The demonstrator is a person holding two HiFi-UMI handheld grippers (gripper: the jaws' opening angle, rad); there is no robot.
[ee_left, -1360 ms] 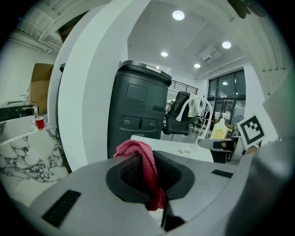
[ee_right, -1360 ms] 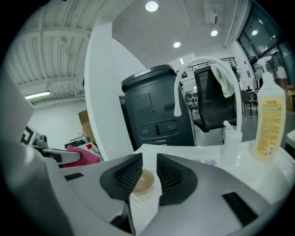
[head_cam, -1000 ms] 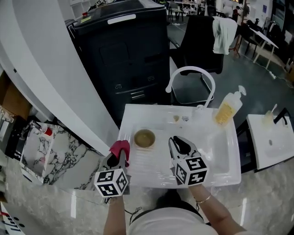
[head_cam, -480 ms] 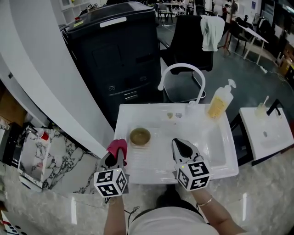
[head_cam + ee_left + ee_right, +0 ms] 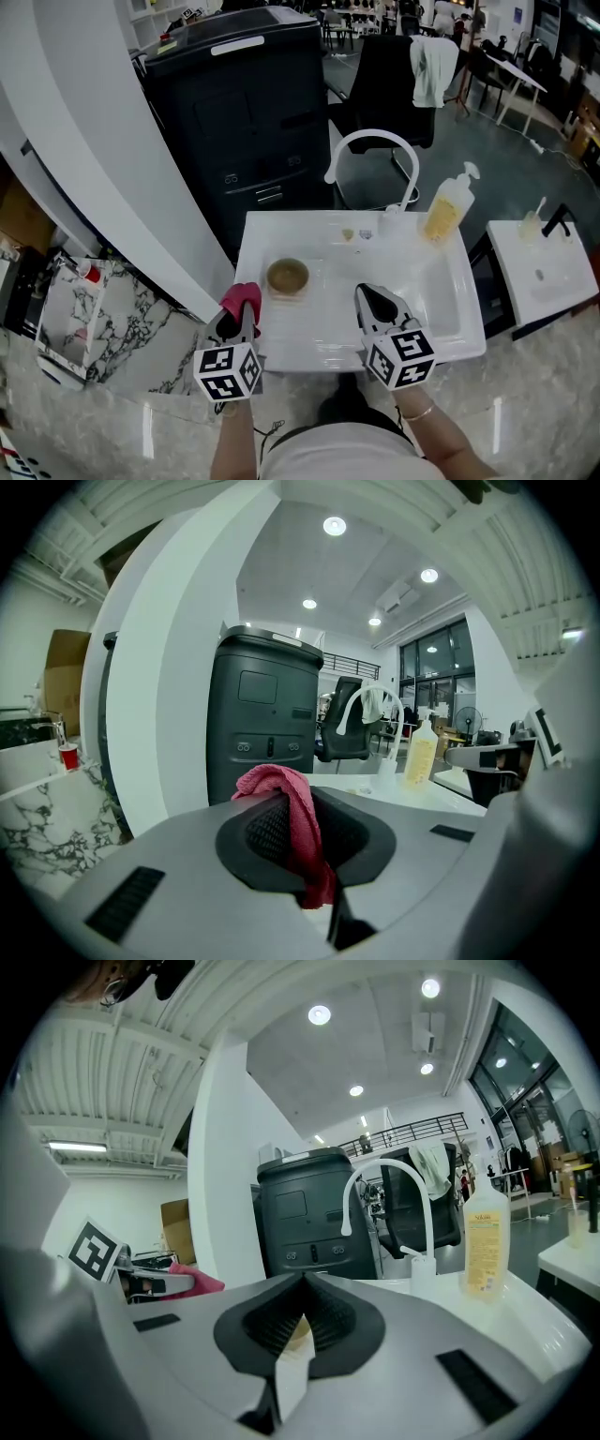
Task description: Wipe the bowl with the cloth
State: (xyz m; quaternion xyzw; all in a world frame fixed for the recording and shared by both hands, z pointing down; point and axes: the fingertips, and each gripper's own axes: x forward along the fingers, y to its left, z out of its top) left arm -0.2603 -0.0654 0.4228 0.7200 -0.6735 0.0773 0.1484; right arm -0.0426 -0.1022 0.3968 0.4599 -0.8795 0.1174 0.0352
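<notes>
The pink cloth (image 5: 242,301) is pinched tight in the left gripper (image 5: 235,322), by the near edge of the white sink (image 5: 466,323). The right gripper (image 5: 372,298) is closed with nothing in it. A bit farther, the brown bowl (image 5: 287,277) is set in the sink's left side.

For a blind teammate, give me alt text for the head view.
From above: the left gripper clamps a red cloth, the right gripper is shut and empty, both at the near edge of a white sink holding a small brown bowl.
</notes>
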